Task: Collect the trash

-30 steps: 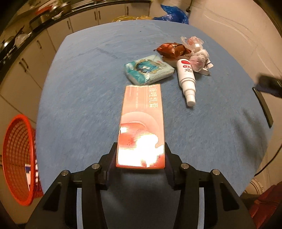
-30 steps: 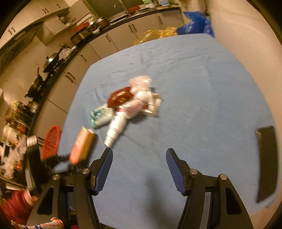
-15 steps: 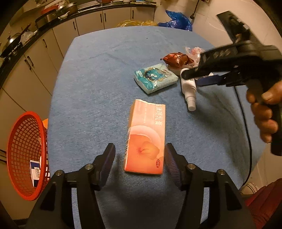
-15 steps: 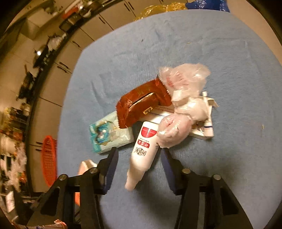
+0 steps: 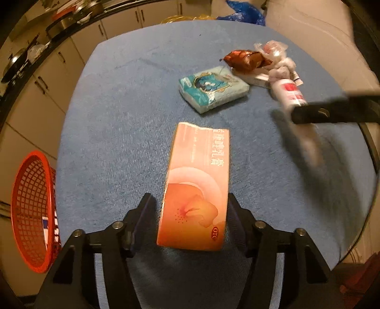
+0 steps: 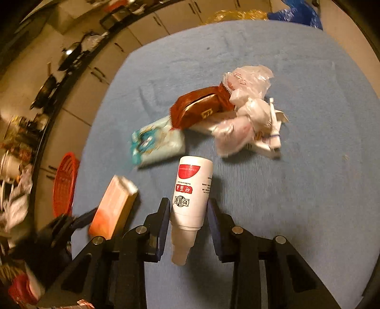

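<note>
An orange-pink box (image 5: 197,187) lies on the blue table between the jaws of my left gripper (image 5: 190,209); small gaps show on both sides, so the gripper is open. The box also shows in the right wrist view (image 6: 114,204). A white bottle with a red label (image 6: 191,197) lies between the jaws of my right gripper (image 6: 188,214), which look closed on its sides. In the left wrist view the bottle (image 5: 291,92) is blurred. A teal tissue pack (image 5: 212,88), a brown wrapper (image 5: 245,59) and crumpled plastic (image 6: 247,114) lie further back.
A red mesh basket (image 5: 30,209) stands off the table's left edge with a small item inside. Kitchen cabinets (image 5: 71,61) run along the far left. A blue bag (image 5: 244,14) lies beyond the table's far edge.
My right gripper has come down over the white bottle and narrowed on it. My left gripper let go of the orange-pink box, backed off, then moved forward around it again.
</note>
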`<control>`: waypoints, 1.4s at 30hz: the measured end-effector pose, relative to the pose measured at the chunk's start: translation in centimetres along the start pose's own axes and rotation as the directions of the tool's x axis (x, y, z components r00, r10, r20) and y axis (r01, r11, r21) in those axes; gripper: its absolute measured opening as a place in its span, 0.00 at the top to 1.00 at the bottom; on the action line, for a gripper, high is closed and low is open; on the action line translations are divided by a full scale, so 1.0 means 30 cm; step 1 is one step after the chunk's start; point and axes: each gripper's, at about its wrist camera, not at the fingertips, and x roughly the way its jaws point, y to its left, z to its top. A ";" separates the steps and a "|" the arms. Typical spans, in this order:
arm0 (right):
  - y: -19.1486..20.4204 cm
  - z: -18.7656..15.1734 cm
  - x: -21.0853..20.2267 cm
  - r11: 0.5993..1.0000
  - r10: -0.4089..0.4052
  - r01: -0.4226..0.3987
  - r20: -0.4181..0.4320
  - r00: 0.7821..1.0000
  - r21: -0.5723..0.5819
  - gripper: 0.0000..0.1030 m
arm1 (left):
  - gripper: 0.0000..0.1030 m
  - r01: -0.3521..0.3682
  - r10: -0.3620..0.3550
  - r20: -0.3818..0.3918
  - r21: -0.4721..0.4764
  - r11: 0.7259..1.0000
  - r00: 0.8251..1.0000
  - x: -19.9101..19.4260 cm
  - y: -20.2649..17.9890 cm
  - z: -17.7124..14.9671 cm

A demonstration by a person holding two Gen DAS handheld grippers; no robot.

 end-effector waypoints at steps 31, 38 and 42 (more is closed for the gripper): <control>0.153 -0.104 -0.130 0.986 0.054 -0.037 0.097 0.994 -0.165 0.67 | 0.55 -0.096 0.137 0.235 -0.178 0.979 0.962 -0.295 0.124 -0.057; 0.198 -0.106 -0.123 0.982 0.063 -0.044 0.099 0.993 -0.186 0.67 | 0.55 -0.108 0.152 0.247 -0.186 0.977 0.957 -0.314 0.150 -0.069; 0.212 -0.107 -0.121 0.981 0.065 -0.045 0.099 0.993 -0.191 0.67 | 0.55 -0.109 0.156 0.250 -0.191 0.976 0.956 -0.321 0.165 -0.077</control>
